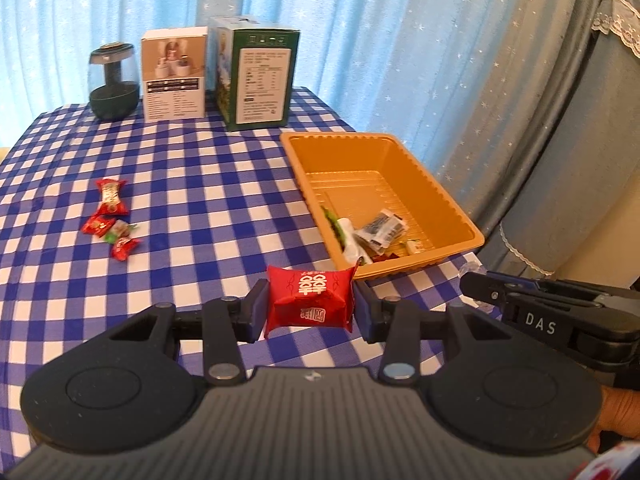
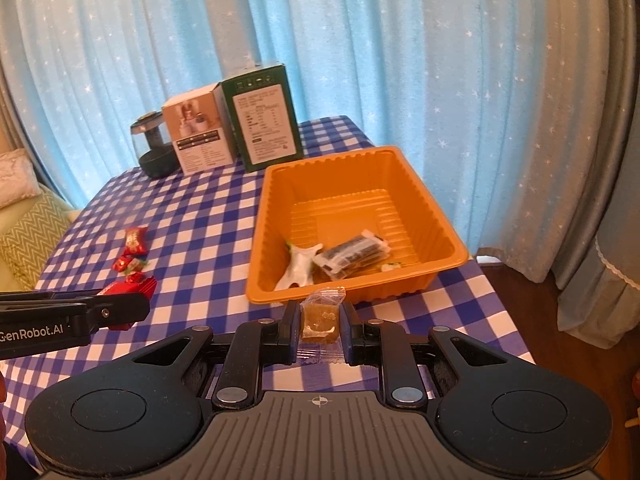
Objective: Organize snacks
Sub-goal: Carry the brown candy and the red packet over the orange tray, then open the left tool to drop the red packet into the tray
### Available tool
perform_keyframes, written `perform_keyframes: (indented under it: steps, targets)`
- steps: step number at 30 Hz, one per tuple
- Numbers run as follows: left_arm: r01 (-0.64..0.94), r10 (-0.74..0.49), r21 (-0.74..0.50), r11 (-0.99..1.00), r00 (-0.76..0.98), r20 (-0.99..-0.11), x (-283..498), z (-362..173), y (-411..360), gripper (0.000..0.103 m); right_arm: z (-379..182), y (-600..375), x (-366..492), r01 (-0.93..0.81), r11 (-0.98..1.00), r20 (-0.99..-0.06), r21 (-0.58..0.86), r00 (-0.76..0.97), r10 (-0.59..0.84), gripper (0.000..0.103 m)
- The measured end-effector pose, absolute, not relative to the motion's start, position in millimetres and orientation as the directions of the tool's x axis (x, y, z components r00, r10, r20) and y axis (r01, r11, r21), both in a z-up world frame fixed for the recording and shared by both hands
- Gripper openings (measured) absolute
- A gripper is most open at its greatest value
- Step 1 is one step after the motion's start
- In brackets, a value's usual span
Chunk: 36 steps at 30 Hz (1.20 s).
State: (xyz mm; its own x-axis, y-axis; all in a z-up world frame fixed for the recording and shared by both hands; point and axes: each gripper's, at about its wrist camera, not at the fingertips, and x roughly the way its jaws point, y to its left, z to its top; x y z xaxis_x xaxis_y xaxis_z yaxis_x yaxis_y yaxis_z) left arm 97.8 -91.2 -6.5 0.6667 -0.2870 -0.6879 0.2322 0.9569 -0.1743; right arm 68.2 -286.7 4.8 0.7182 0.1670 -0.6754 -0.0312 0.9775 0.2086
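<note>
My left gripper (image 1: 308, 306) is shut on a red wrapped snack (image 1: 310, 300), held just short of the near left corner of the orange tray (image 1: 296, 160). My right gripper (image 2: 320, 324) is shut on a small clear-wrapped brown candy (image 2: 320, 316), in front of the tray's (image 2: 264, 216) near wall. Inside the tray lie several snacks, among them a dark packet (image 2: 352, 256) and a white wrapper (image 2: 300, 268). Several small red candies (image 1: 110, 216) lie on the checked cloth to the left. In the left wrist view the right gripper (image 1: 472, 286) enters from the right.
At the back of the blue-and-white checked table (image 1: 192, 184) stand a white box (image 1: 174, 74), a green box (image 1: 256, 74) and a dark glass jar (image 1: 114, 82). Blue curtains hang behind. A cushioned seat (image 2: 24, 216) is off the table's left edge.
</note>
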Motion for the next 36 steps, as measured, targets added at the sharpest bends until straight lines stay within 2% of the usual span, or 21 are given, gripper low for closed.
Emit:
perform_keyframes:
  steps: [36]
  targets:
    - [0.346,-0.345,-0.152,0.926,0.607,-0.716,212.4,-39.8,-181.3,0.04,-19.0,-344.5,176.2,0.001,0.981,-0.686,0.193,0.715,0.134,0.021]
